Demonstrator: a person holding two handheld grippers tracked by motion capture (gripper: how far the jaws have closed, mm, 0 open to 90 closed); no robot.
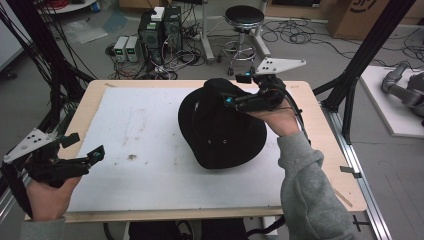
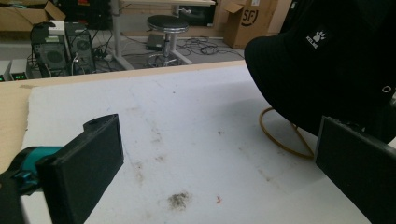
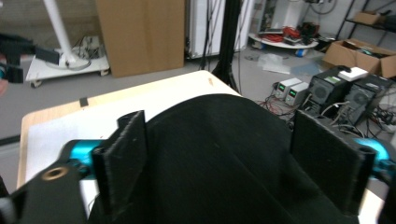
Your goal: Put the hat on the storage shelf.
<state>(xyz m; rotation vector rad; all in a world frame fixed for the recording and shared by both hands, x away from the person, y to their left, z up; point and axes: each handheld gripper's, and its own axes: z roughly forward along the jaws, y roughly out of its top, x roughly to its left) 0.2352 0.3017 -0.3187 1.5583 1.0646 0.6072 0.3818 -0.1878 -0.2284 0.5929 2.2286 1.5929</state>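
Right tongs (image 1: 239,89) straddle the crown of a black hat (image 1: 220,125) on the tabletop (image 1: 150,145), spread and not yet gripping; left tongs (image 1: 84,149) wait spread nearby.

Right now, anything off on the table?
The white mat is soiled: a dark smudge and brownish streaks near its middle. An orange ring pokes out from under the black hat. Nothing spilled or broken.
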